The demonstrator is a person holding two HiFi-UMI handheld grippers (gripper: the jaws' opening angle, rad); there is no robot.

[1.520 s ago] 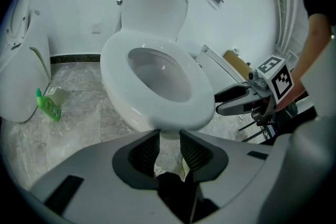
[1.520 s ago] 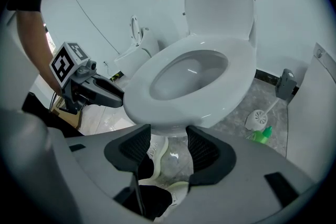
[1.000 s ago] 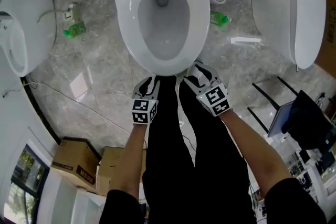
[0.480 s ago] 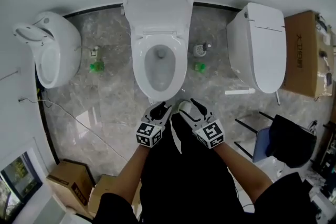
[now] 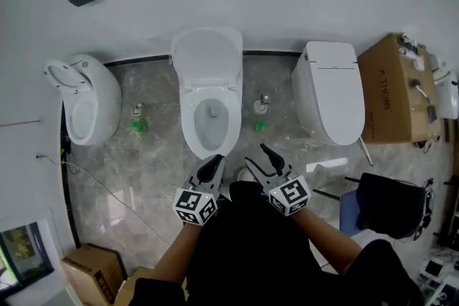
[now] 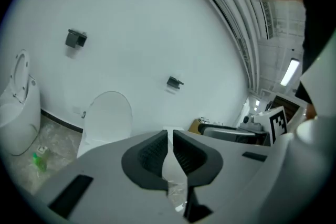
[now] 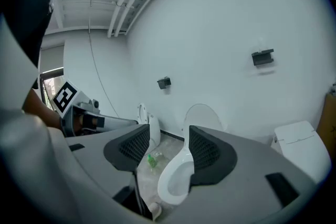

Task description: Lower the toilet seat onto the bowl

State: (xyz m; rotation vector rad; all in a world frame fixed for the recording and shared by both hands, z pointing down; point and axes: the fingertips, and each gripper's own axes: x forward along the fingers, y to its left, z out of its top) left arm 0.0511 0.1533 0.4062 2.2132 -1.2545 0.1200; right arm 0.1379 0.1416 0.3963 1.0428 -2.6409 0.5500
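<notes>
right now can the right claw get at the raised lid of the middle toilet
Probably not yet: nothing blocks the way, but the right claw hangs short of the raised lid, across the bowl.

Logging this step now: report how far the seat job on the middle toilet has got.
Done, it seems: the seat lies flat on the bowl, and only the lid stands upright. In hand: nothing. The left gripper, whose jaws have just been closing to a slit, and the open right gripper are both empty and clear of the toilet. Left: nothing visible.
</notes>
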